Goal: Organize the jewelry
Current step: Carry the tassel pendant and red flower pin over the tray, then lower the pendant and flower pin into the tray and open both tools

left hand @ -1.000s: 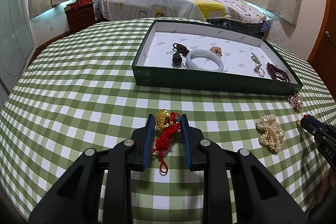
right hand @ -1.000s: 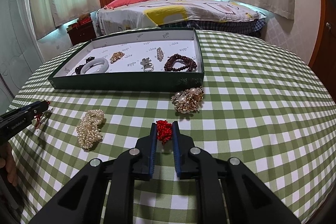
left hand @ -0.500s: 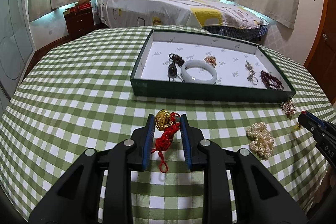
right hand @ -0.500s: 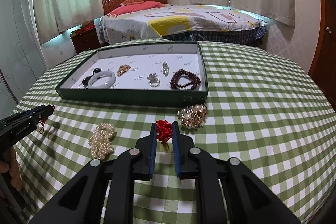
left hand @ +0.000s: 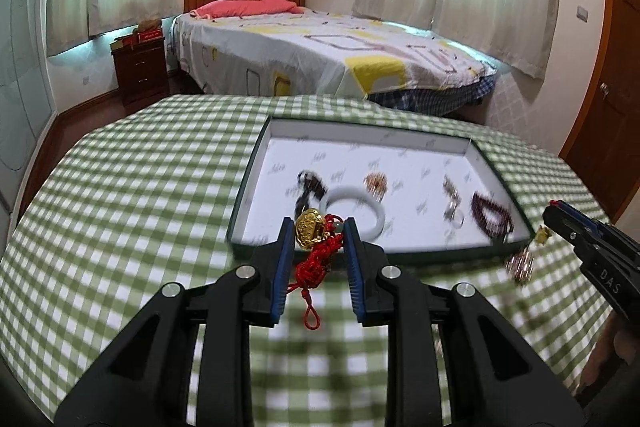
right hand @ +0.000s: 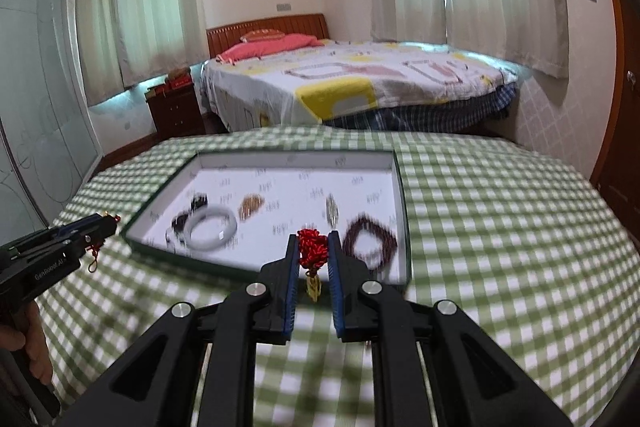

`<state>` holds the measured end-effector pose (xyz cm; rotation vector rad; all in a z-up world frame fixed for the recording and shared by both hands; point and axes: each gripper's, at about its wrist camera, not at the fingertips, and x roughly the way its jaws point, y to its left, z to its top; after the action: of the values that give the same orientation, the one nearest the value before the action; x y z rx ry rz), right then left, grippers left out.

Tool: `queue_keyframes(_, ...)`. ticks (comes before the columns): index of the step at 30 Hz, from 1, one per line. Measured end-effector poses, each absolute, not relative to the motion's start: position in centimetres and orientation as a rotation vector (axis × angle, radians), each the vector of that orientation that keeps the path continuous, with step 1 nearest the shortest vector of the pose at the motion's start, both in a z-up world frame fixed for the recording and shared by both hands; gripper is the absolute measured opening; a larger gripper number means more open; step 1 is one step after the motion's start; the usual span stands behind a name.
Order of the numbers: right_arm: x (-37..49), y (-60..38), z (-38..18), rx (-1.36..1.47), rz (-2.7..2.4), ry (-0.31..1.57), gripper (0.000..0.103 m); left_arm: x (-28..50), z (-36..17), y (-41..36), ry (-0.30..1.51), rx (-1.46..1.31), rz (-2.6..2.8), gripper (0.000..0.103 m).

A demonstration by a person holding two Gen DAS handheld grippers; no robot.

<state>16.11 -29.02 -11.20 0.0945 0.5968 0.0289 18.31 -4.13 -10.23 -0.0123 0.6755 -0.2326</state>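
My left gripper (left hand: 316,233) is shut on a gold pendant with a red knotted cord (left hand: 310,229) and holds it in the air just before the near wall of the green jewelry tray (left hand: 240,211). My right gripper (right hand: 314,247) is shut on a red knot charm (right hand: 313,251) with a small gold piece hanging below, above the tray's near right part (right hand: 403,211). The tray holds a white bangle (right hand: 211,227), a dark bead bracelet (right hand: 370,242), a dark cord piece (left hand: 310,183), a gold brooch (left hand: 375,182) and a silver piece (left hand: 452,193).
A pearl-and-gold cluster (left hand: 520,263) lies on the green checked tablecloth (left hand: 120,207) right of the tray's near corner. The right gripper shows in the left wrist view (left hand: 592,251); the left one shows in the right wrist view (right hand: 60,247). A bed stands beyond the table.
Both grippers have risen off the tablecloth with their charms and moved forward toward the tray. The pearl necklace pile has dropped out of view.
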Motion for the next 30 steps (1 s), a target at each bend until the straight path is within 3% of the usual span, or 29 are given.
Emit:
queue_keyframes(16,24.9,-30.4,-10.8,0.093,0.02,0.577,0.015,28.0,-9.3,-9.8,0.637,0.027,-0.271,0.024)
queue_keyframes(30,30.3,-31.6,-15.5,0.1,-0.025,0.74,0.015,36.4,-15.3,-9.5,0.863,0.002,-0.218,0.024)
